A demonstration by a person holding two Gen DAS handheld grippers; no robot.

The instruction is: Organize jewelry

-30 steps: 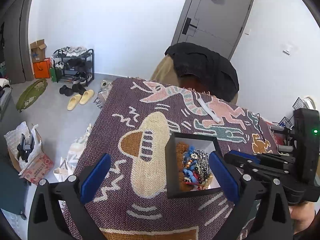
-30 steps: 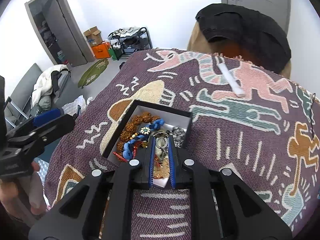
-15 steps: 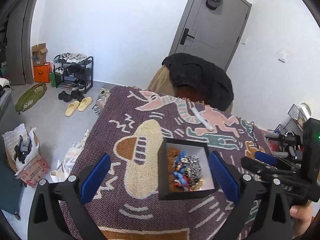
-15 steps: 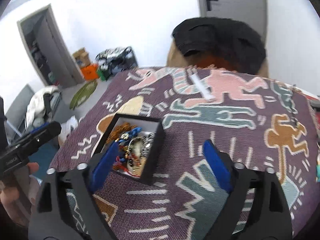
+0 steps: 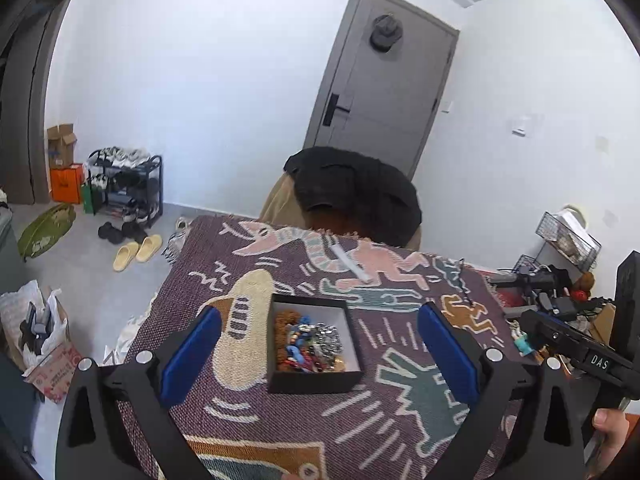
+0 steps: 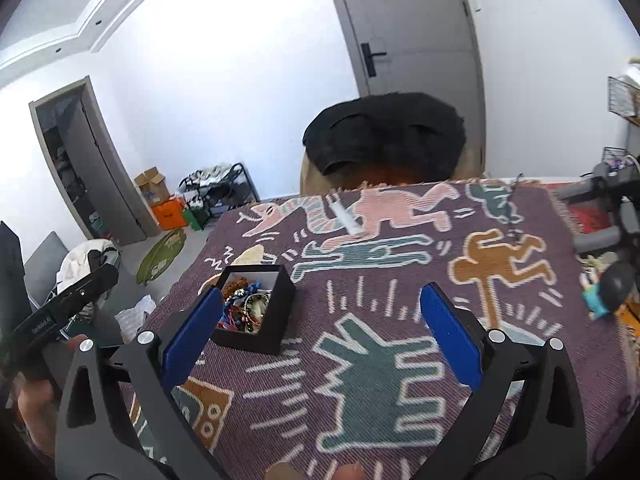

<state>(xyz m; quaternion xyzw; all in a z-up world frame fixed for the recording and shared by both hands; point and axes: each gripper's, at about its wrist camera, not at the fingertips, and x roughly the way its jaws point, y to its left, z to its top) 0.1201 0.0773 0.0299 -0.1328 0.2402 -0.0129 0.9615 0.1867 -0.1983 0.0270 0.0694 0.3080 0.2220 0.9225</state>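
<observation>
Right gripper [image 6: 320, 336] just popped its blue-padded jaws wide, nothing between them, tilted down over the patterned woven purple table cover [image 6: 400, 280]. Left gripper [image 5: 320, 354] is spread wide too, empty. The small black square box of mixed beaded jewelry [image 5: 314, 350] sits on the cover, between the left gripper's pads but untouched.
</observation>
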